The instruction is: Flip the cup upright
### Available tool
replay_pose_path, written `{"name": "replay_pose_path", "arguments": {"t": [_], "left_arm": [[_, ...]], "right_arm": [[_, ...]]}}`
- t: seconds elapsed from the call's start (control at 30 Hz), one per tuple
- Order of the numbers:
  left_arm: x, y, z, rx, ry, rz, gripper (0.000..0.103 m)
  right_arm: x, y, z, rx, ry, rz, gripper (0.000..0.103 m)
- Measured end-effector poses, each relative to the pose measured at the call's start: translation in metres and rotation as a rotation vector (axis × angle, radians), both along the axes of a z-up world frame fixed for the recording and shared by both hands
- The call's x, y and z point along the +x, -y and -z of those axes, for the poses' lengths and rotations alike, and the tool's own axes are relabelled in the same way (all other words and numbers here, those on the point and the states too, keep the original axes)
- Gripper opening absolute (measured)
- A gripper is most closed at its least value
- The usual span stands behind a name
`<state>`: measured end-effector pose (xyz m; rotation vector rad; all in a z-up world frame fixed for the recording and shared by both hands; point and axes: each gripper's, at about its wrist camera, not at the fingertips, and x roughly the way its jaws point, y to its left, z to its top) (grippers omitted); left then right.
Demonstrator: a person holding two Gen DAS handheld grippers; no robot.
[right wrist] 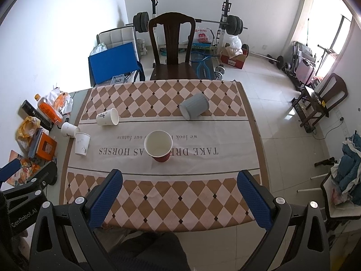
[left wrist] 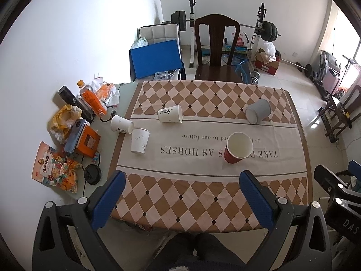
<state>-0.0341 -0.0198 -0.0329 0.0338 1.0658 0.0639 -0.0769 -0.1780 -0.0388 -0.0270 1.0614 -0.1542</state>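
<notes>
A red paper cup point(left wrist: 238, 147) point(right wrist: 158, 145) stands upright on the tablecloth, mouth up. A grey cup point(left wrist: 258, 110) point(right wrist: 194, 105) lies on its side at the far right. A white paper cup with black writing point(left wrist: 170, 113) point(right wrist: 107, 116) lies on its side. Another white cup point(left wrist: 121, 124) point(right wrist: 68, 129) lies on its side at the cloth's left edge, next to an upright white cup point(left wrist: 140, 140) point(right wrist: 81, 143). My left gripper point(left wrist: 181, 199) and right gripper point(right wrist: 180, 199) are both open and empty, held above the near table edge.
The table point(left wrist: 302, 135) carries a checkered cloth. Clutter sits at its left: an orange bottle point(left wrist: 92, 98), a yellow bag point(left wrist: 64, 118), an orange box point(left wrist: 88, 143), a snack packet point(left wrist: 54, 167). A dark wooden chair point(left wrist: 215, 52) stands at the far side, gym equipment behind it.
</notes>
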Motion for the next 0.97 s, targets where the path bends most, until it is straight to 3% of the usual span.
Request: {"name": "replay_pose_path", "arguments": {"t": [0.97], "left_arm": [[0.0051,0.0043,-0.001,0.004,0.001,0.016,0.103]], "right_arm": [[0.0033,0.0009,-0.0024,0.0,-0.002,-0.001,0.103]]}}
